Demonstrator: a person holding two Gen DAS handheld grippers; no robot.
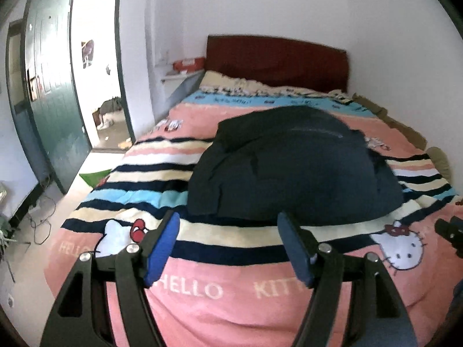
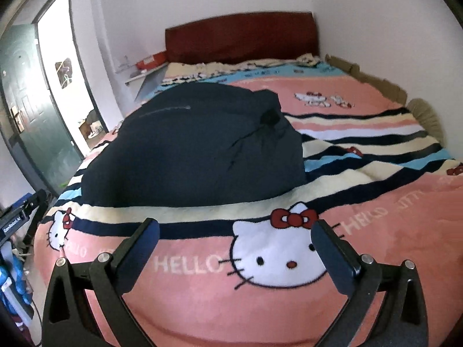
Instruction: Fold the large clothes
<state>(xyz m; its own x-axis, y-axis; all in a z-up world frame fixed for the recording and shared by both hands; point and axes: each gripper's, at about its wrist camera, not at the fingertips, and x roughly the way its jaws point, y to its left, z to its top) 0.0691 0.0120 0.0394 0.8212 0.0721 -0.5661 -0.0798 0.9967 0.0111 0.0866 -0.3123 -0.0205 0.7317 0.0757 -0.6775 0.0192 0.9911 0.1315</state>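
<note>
Navy jacket (image 1: 292,162) lies bundled mid-bed on the striped blanket (image 1: 231,312); from left wrist I see left gripper (image 1: 228,248) jaws apart, empty, short of it. Right wrist: right gripper (image 2: 235,248) spread wide, nothing held. Risk: pinching blanket along with hem.

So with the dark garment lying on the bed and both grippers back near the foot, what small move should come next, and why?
Probably bring the left gripper forward to the near hem of the dark garment and close on it. Both it and the right gripper are open and empty over the blanket, short of the cloth, which lies in a rounded bundle.
</note>
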